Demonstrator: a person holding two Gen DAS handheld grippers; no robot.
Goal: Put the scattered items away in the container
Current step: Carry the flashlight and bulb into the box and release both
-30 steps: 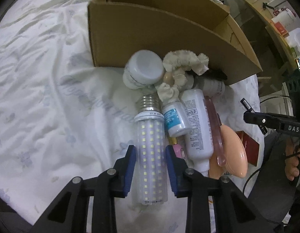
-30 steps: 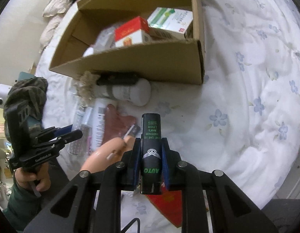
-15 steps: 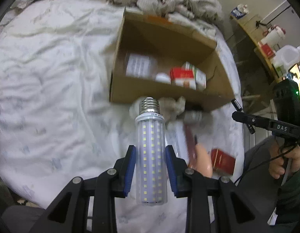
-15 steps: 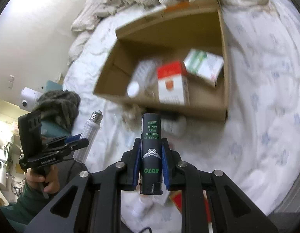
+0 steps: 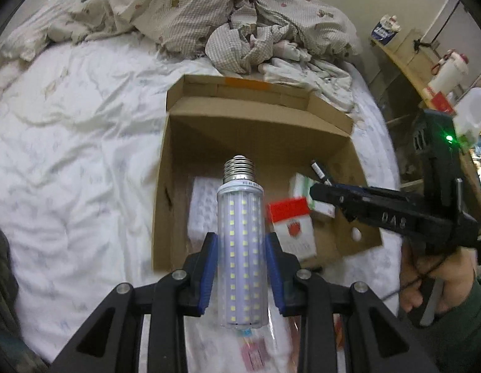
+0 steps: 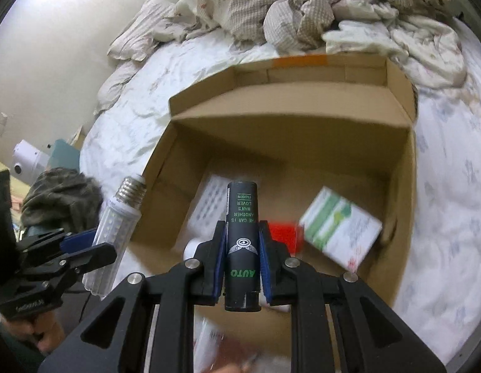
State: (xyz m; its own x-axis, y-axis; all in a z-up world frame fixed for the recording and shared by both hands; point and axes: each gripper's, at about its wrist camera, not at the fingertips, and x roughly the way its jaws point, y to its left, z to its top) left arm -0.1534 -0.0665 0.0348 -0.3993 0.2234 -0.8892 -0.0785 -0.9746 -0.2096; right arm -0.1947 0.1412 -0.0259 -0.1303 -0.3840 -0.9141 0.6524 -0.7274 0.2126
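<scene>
My left gripper [image 5: 242,250] is shut on a long LED corn bulb [image 5: 242,248], screw cap pointing away, held up in front of the open cardboard box [image 5: 178,186] on the bed. My right gripper [image 6: 242,248] is shut on a black tube [image 6: 242,242] with green "AUTO" print, raised over the box [image 6: 405,161]. Inside the box lie a red-and-white pack [image 5: 291,227], a green-and-white carton [image 6: 339,227] and a white blister pack [image 6: 209,205]. The right wrist view shows the left gripper [image 6: 81,244] with the bulb [image 6: 116,227] at the box's left side.
A rumpled checked quilt [image 5: 234,12] and pillows [image 6: 141,37] pile up behind the box. White bedding [image 5: 69,143] spreads to the left. Blurred leftover items [image 5: 256,348] lie below my left gripper. A shelf with bottles [image 5: 445,71] stands at the right.
Both grippers have lifted their objects off the bed and travelled toward the box, so its inside now shows. The bulb left the pile of items. The right gripper now hangs over the box.
</scene>
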